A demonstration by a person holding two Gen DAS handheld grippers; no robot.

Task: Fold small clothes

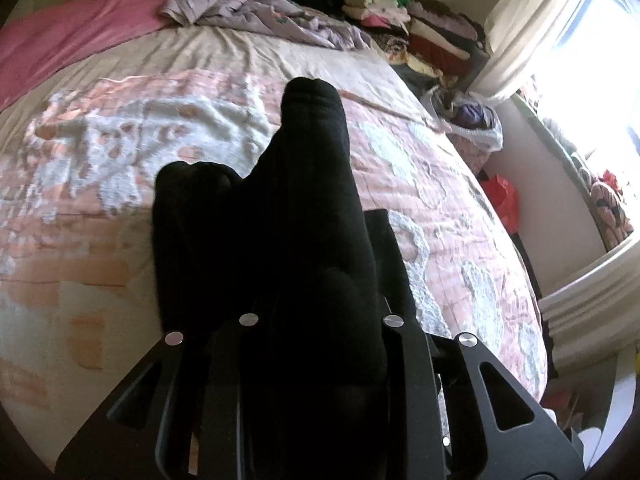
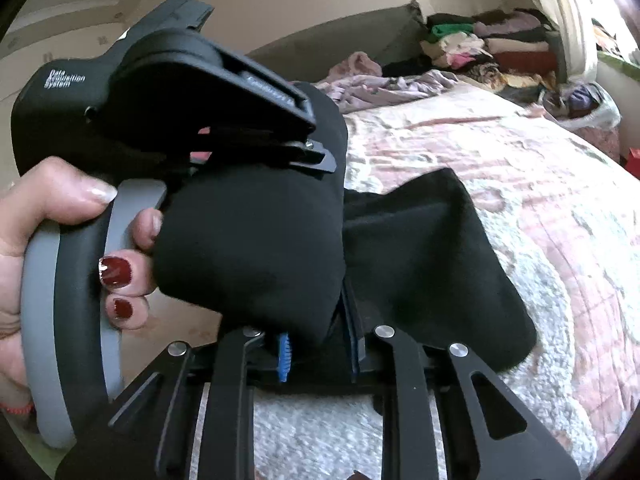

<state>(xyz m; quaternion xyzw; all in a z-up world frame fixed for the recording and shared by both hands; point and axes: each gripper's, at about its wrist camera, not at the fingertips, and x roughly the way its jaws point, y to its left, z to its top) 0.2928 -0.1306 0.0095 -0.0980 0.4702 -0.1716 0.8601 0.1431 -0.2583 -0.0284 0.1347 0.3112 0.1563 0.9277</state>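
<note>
A black sock [image 1: 280,208] hangs bunched over my left gripper [image 1: 320,300]. It hides the fingers, so their state is unclear. The right wrist view shows the same black sock [image 2: 420,248] draped between the two grippers above the bed. My right gripper [image 2: 320,344] is nearly closed around sock fabric; blue pads [image 2: 283,354] show beside the cloth. The left gripper's body [image 2: 160,92], held by a hand with red nails [image 2: 116,272], sits close at the left with the sock wrapped over its front.
A pink and white patterned quilt [image 1: 420,184] covers the bed. A crumpled lilac garment [image 1: 260,12] and a pink cloth [image 1: 80,28] lie at the far end. Stacked folded clothes [image 1: 400,20] stand by the wall. A curtained window [image 1: 580,52] is at right.
</note>
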